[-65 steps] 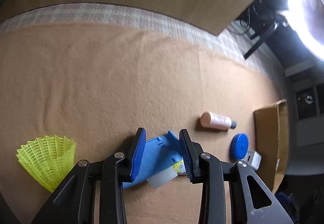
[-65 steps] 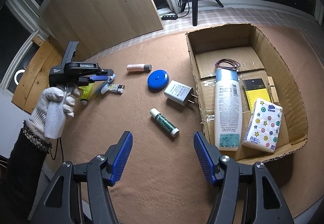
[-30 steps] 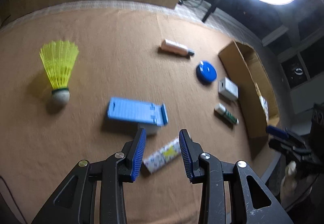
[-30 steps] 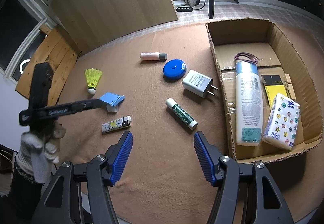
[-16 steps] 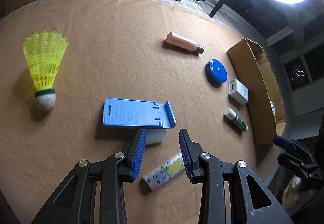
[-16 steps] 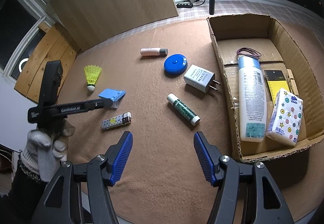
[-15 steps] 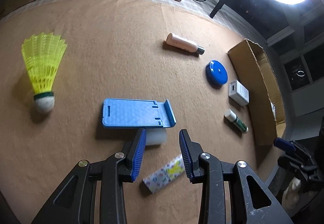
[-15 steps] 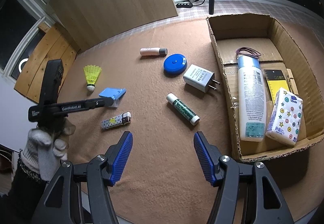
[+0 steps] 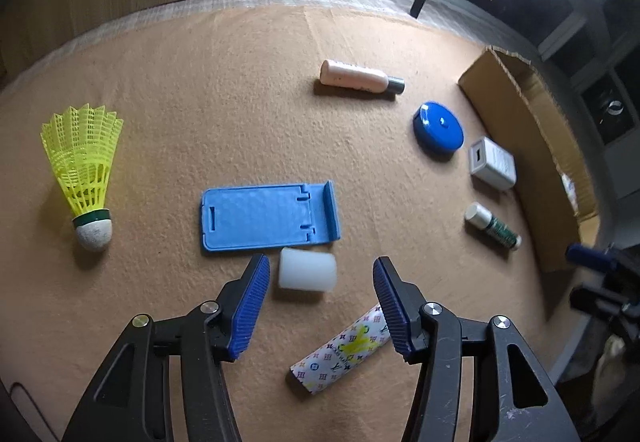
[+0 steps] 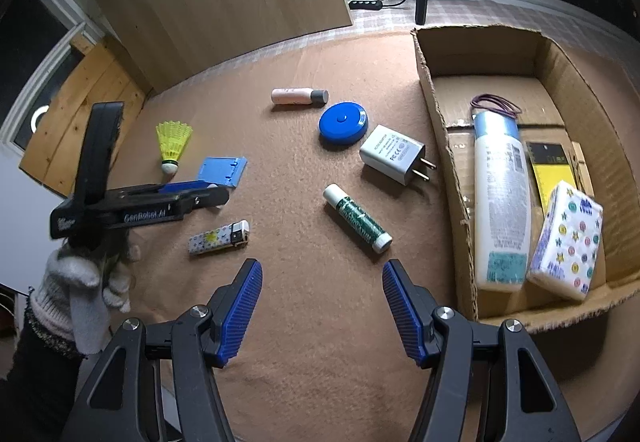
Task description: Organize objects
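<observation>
My left gripper [image 9: 320,282] hangs low over the tan cloth, its jaws opening. A white cylinder [image 9: 307,269] lies between the blue pads [image 9: 250,302], untouched. A blue phone stand [image 9: 268,216] lies just beyond it and a patterned lighter [image 9: 342,352] below the right pad. My right gripper [image 10: 322,294] stands open over bare cloth, with a green lip balm [image 10: 358,218] ahead of it. From the right wrist view, a gloved hand [image 10: 76,282] holds the left gripper [image 10: 216,196] at the left.
A yellow shuttlecock [image 9: 82,170], pink tube [image 9: 360,76], blue round disc [image 9: 439,130] and white charger [image 9: 493,163] lie on the cloth. The cardboard box [image 10: 440,122] at right holds a bottle [image 10: 500,194], tissue pack [image 10: 568,246], yellow card and rubber bands.
The left gripper's jaws have spread wider and it has sunk closer to the white cylinder. The right gripper has stayed put.
</observation>
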A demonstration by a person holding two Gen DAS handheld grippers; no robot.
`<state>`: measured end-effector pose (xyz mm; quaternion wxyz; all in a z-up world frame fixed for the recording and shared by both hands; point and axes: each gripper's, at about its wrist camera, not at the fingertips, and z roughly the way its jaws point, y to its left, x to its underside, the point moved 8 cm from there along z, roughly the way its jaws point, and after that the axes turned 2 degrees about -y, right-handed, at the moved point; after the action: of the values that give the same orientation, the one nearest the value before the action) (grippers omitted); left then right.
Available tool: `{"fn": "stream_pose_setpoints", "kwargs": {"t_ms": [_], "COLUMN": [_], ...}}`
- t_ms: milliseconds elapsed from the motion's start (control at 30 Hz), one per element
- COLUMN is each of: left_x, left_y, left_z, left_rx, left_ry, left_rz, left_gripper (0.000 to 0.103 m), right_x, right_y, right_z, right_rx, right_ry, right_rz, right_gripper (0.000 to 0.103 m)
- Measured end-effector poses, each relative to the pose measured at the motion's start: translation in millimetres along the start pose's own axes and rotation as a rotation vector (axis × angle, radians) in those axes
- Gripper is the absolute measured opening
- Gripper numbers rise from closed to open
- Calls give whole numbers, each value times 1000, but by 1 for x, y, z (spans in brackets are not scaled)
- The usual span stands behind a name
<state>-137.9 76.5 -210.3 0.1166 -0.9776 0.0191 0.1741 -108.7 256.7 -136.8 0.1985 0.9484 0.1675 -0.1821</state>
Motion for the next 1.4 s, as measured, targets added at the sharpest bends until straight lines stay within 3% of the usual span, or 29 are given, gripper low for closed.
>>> {"fn": "stream_pose_setpoints", "kwargs": {"t_ms": [100, 267, 333, 500, 800, 900, 1233, 1400], "left_x": [4, 5, 6, 7, 10, 12, 18, 16], "left_y": [1, 2, 2, 6, 11, 11, 11, 2], "left_z": [4, 6, 6, 3, 0, -2, -6, -11], "left_rx": [-48, -54, -67, -73, -66, -62, -51, -29], "left_ry": [8, 3, 1, -3, -6, -7, -11, -26], "left_rz": [18, 10, 22, 15, 4, 0, -15, -19], "left_gripper": [58, 57, 54, 36, 29, 28, 27, 27], "right_x": [-5, -12, -13, -17, -20, -18, -19, -18], "right_y": [1, 1, 1, 1, -2, -2, -9, -6], "right_z": [9, 31, 37, 52, 77, 80, 81, 73], "right_rx": [19, 46, 61, 114, 181, 186, 211, 180], "right_ry": [9, 47, 57, 83, 128, 144, 150, 130], "right_rz": [-28, -57, -71, -118, -186, -203, -218, -198], "right_gripper": [59, 59, 59, 57, 56, 50, 14, 14]}}
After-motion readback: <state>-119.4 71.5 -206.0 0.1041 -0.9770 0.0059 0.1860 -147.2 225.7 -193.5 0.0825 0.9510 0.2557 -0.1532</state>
